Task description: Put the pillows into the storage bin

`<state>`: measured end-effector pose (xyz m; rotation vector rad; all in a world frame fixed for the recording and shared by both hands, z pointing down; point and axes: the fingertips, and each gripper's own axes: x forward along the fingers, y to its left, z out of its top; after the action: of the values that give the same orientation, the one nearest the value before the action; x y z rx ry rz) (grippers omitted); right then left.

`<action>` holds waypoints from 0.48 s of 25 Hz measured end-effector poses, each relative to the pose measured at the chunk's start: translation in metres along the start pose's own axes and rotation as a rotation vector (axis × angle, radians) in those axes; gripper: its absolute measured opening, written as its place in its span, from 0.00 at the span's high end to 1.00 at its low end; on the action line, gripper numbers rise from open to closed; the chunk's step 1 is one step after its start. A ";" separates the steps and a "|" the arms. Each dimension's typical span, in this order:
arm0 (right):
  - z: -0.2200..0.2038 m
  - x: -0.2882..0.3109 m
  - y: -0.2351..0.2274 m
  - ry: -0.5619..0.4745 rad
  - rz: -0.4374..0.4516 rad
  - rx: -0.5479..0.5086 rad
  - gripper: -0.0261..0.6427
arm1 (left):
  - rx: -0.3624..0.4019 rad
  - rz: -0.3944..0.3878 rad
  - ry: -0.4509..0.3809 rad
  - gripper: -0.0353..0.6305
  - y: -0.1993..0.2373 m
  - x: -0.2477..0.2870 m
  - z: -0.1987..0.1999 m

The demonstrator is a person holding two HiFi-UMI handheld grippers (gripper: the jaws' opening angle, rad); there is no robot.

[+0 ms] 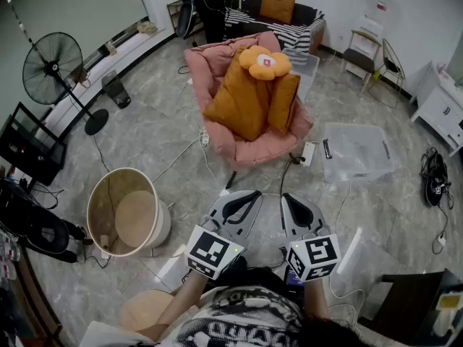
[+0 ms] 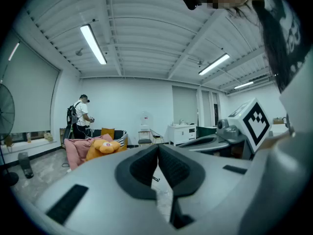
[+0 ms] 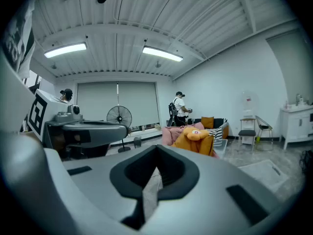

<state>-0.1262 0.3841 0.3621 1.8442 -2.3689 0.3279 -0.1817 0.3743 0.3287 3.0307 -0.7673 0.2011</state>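
Two big orange pillows and a flower-shaped yellow pillow lie piled on a pink lounge chair in the middle of the room. A clear plastic storage bin stands on the floor to the chair's right. My left gripper and right gripper hover side by side close to my body, short of the chair, both shut and empty. In the left gripper view the shut left gripper faces the pillows far off. The right gripper also faces the pillows.
A round beige tub stands at my left, with a standing fan beyond it. Cables run over the floor near the chair. A person stands by a striped sofa at the back. White chairs are at the right.
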 end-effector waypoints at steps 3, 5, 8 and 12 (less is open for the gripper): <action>0.001 -0.004 0.001 -0.006 -0.001 0.003 0.97 | 0.002 0.001 -0.001 0.93 -0.002 -0.003 0.002; 0.002 -0.008 0.000 -0.021 -0.001 0.012 0.96 | 0.003 0.005 0.000 0.93 -0.005 -0.004 0.001; 0.002 -0.013 -0.005 -0.040 0.001 0.026 0.96 | 0.006 0.018 0.005 0.93 -0.009 -0.004 0.000; -0.001 -0.019 -0.012 -0.040 0.004 0.026 0.96 | 0.008 0.043 0.017 0.93 -0.009 -0.006 -0.001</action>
<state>-0.1098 0.3995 0.3600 1.8749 -2.4054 0.3268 -0.1831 0.3851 0.3294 3.0174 -0.8324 0.2309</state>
